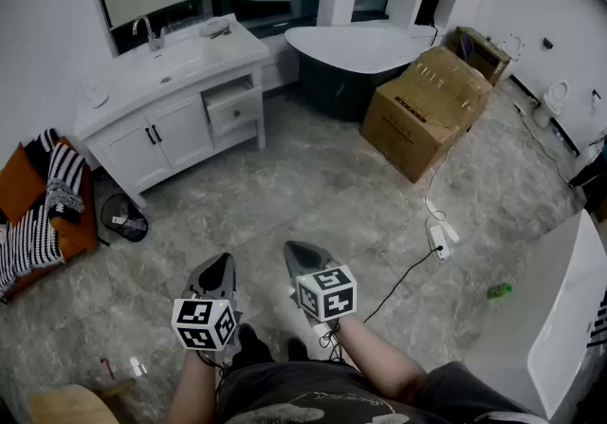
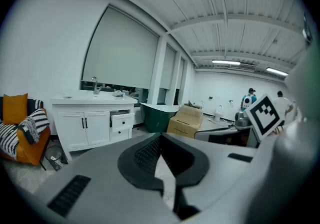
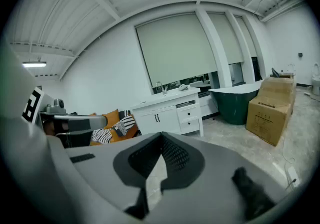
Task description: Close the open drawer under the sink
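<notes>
- My left hand-held gripper [image 1: 224,262] is closed on nothing. In the left gripper view its tips [image 2: 160,136] meet, and only a sliver of floor shows lower down between the jaws.
- My right hand-held gripper [image 1: 293,248] is also closed and empty, its tips pressed together [image 3: 161,134].
- Both point slightly downward, side by side over the stone floor [image 1: 313,194] and not touching. The marker cubes cover my hands, so only my forearms show.
- In the left gripper view, the right one's marker cube [image 2: 265,113] blocks much of the 3 o'clock side. In the right gripper view, the left one is cut off at the 9 o'clock edge.
- The drawer [image 1: 234,108] is at about 11 o'clock from the tips and well apart from them. It sticks out of the white vanity [image 1: 152,142], under the right end of the sink [image 1: 169,66]. I cannot see inside it from any view [image 2: 121,120] [image 3: 188,114].
- Beside the vanity at 12 o'clock is a dark bathtub [image 1: 358,57], with its far end behind a pillar.
- A cardboard box [image 1: 427,109] sits at 1 o'clock.
- A power strip [image 1: 439,240] lies at 3 o'clock, its cord running to my feet.
- A small green thing [image 1: 499,291] is beyond it, too small to identify.
- An orange seat with striped cushions [image 1: 43,213] is cut off at 9 o'clock.
- A round dark item [image 1: 123,217] next to the seat is hard to make out.
</notes>
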Demonstrator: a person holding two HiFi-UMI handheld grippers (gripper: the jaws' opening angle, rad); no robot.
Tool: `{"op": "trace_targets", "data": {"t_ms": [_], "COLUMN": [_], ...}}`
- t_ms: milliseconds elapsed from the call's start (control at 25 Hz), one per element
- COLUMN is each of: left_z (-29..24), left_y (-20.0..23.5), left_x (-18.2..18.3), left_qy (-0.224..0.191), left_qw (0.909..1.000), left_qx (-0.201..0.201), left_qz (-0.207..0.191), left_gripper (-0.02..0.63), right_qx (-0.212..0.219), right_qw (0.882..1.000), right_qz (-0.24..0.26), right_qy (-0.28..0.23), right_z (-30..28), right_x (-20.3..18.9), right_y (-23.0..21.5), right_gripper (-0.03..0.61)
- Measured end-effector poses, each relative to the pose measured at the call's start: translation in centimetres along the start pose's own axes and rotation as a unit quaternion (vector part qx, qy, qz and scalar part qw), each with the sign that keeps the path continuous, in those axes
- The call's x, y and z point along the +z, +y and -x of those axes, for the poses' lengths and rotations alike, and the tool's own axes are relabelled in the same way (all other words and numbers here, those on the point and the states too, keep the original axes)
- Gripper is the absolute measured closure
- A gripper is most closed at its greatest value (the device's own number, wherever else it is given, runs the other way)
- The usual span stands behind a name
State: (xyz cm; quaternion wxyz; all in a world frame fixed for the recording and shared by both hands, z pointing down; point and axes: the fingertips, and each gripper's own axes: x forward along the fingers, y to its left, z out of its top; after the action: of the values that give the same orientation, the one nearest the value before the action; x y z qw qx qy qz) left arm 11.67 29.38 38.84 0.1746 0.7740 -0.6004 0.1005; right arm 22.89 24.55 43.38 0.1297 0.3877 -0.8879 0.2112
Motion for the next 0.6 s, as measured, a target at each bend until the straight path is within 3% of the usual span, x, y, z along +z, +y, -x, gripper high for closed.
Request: {"op": "trace_targets", "data": {"t_ms": [600], "left_z": [0.5], "left_y": [-2.3], "left_x": [-0.1], "left_qy": [-0.004], "left_qw": [0.9996], "left_qx": [0.022], "left_qz": [0.014], "left_gripper": [0.600], "right_qx": [0.019], "right_qw": [1.000], "right_qz": [0.015], "right_qy": [0.000], "right_z": [2.1], "right_x": [-0.1], "right_y": [-0.6], "right_gripper": [0.554]}}
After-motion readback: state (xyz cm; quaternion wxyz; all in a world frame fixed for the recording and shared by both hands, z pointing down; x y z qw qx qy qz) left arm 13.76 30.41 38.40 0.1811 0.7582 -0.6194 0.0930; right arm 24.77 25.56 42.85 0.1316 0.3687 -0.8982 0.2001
